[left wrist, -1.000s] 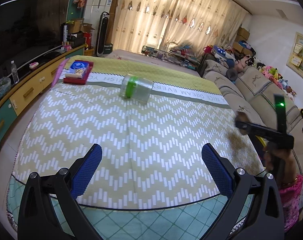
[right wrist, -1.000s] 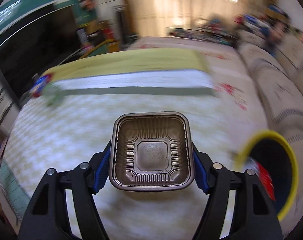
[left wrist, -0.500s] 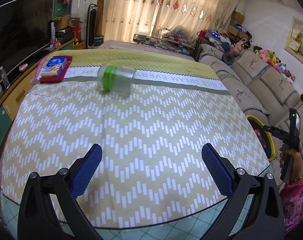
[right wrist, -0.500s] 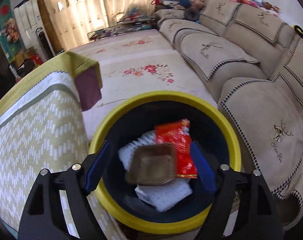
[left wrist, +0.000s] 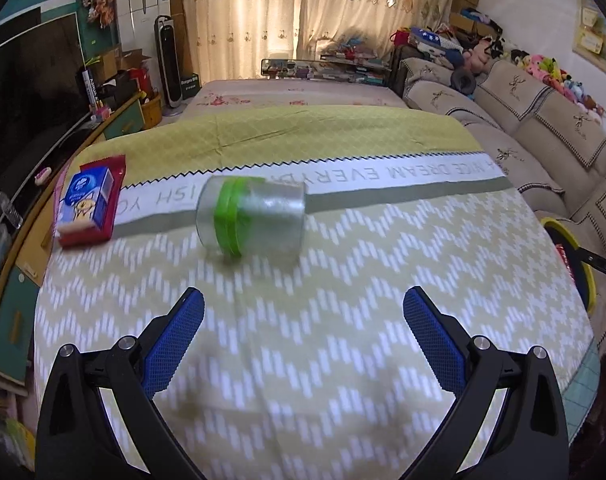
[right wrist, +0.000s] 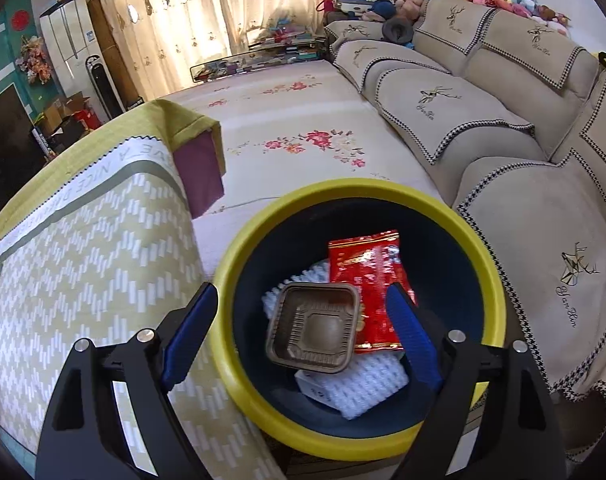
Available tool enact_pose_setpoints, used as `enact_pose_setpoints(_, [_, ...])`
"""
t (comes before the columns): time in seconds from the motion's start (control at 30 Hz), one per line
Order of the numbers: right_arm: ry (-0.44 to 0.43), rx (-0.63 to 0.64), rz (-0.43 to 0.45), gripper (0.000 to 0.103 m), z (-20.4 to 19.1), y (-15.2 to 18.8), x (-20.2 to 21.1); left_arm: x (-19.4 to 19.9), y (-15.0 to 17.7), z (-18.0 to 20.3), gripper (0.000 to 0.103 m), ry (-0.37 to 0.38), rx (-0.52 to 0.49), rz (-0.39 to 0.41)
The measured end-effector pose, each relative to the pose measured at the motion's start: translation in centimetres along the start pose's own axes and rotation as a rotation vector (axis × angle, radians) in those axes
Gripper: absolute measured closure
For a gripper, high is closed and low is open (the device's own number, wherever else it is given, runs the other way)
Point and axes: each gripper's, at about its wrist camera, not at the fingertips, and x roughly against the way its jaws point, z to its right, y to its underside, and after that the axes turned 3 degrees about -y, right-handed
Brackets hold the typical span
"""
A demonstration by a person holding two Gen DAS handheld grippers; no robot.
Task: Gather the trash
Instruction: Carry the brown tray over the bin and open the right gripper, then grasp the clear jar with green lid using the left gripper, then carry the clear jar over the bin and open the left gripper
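Note:
A clear plastic jar with a green band (left wrist: 251,221) lies on its side on the patterned tablecloth (left wrist: 343,320), ahead of my open, empty left gripper (left wrist: 303,340). A red and blue snack packet (left wrist: 91,200) lies at the table's far left. My right gripper (right wrist: 303,332) is open and empty above the yellow-rimmed bin (right wrist: 491,280). In the bin lie a brown plastic tray (right wrist: 313,330), a red wrapper (right wrist: 369,280) and white foam netting (right wrist: 363,388).
The bin stands on the floor beside the table's right edge and shows in the left wrist view (left wrist: 563,236). A beige sofa (right wrist: 503,140) runs along the right. A TV cabinet (left wrist: 19,280) stands left of the table. A floral floor mat (right wrist: 303,140) lies beyond.
My right gripper swung from the table to over the bin, opened and dropped the brown tray in. My left gripper moved forward toward the jar.

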Motion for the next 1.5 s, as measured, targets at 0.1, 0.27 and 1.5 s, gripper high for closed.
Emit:
enact_pose_setpoints(0.1, [-0.005, 0.0, 0.001, 0.022, -0.4, 0.0, 0.1, -1.9, -2.0, -1.1, 0.005, 0.0, -0.009, -0.004])
enact_pose_setpoints(0.27, [-0.014, -0.005, 0.001, 0.022, -0.7, -0.1, 0.1, -4.9, -4.3, -2.6, 0.005, -0.049, -0.022, -0.022])
enact_pose_setpoints(1.5, [0.08, -0.111, 0.128, 0.017, 9.3, 5.0, 9.5, 1.4, -3.9, 34.3, 0.032, 0.457, -0.521, -0.056])
